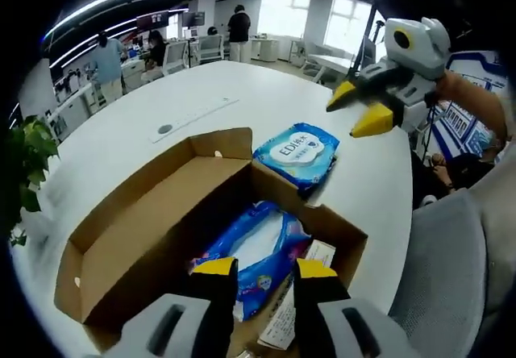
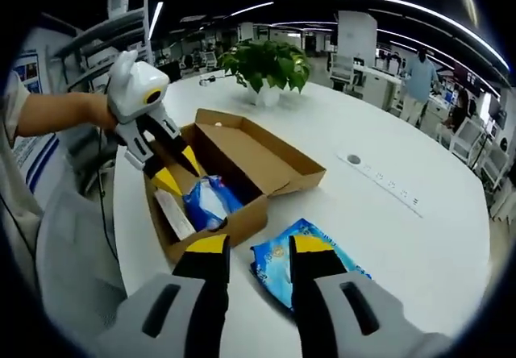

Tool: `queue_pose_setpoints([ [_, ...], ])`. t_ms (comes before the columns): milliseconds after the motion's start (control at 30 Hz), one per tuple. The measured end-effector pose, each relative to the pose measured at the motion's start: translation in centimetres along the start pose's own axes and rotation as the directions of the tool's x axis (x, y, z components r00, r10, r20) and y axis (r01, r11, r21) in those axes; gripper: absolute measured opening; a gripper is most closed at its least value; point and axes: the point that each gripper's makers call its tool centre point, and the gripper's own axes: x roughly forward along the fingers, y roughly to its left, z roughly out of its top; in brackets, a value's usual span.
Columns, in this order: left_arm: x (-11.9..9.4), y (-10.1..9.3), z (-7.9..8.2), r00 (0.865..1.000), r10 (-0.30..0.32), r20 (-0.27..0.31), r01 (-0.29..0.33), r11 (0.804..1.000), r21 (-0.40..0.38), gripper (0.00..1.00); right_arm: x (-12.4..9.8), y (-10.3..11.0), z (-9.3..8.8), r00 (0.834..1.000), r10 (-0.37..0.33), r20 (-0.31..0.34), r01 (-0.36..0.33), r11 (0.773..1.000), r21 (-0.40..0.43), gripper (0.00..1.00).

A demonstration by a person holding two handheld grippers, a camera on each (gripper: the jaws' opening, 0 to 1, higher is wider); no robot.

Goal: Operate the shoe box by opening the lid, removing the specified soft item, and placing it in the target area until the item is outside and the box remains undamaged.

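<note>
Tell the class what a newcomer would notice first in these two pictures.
An open cardboard box sits on the white table with a blue packet inside. A second blue packet lies on the table beside it. The left claw reaches into the box.

We cannot read the small print on the paper slip (image 1: 292, 314) in the shoe box (image 1: 129, 237); the left gripper (image 1: 264, 271) hides part of the blue soft pack (image 1: 262, 249) there.

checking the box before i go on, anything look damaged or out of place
Nothing stands out. The shoe box sits open and intact on the table, one blue wipes pack inside, another pack flat on the table beside it.
</note>
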Motion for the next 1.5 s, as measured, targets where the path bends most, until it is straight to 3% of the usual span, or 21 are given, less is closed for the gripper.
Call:
queue_pose_setpoints([
  [100,0.3,-0.2,-0.1,0.999,-0.037,-0.016,0.038,0.997,0.063,0.24,0.7,0.3,0.4,1.0,0.011,-0.005,-0.011,1.0,-0.018,0.25],
  [433,1.3,0.4,-0.3,0.995,-0.073,-0.064,0.08,0.99,0.117,0.21,3.8,2.0,1.3,0.996,0.062,-0.056,-0.068,0.992,-0.109,0.23],
  [600,1.7,0.5,-0.9,0.989,-0.102,-0.111,0.12,0.977,0.177,0.19,5.5,2.6,1.1,0.993,0.08,-0.087,-0.092,0.986,-0.136,0.22],
  [800,2.2,-0.3,-0.9,0.979,-0.165,-0.12,0.184,0.967,0.175,0.19,7.3,3.0,0.9,0.989,0.089,-0.119,-0.109,0.98,-0.166,0.19],
  [1000,2.9,-0.5,-1.0,0.973,-0.182,-0.142,0.208,0.958,0.196,0.19,9.5,3.7,0.3,0.979,0.113,-0.17,-0.142,0.975,-0.17,0.16],
  [1100,3.1,-0.7,-1.4,0.969,-0.19,-0.157,0.223,0.949,0.221,0.13,10.3,4.0,0.1,0.974,0.118,-0.191,-0.154,0.97,-0.186,0.15],
  [1500,2.6,-0.4,-1.5,0.973,-0.188,-0.131,0.212,0.956,0.203,0.0,13.8,4.9,-0.4,0.96,0.118,-0.253,-0.172,0.964,-0.201,0.1],
])
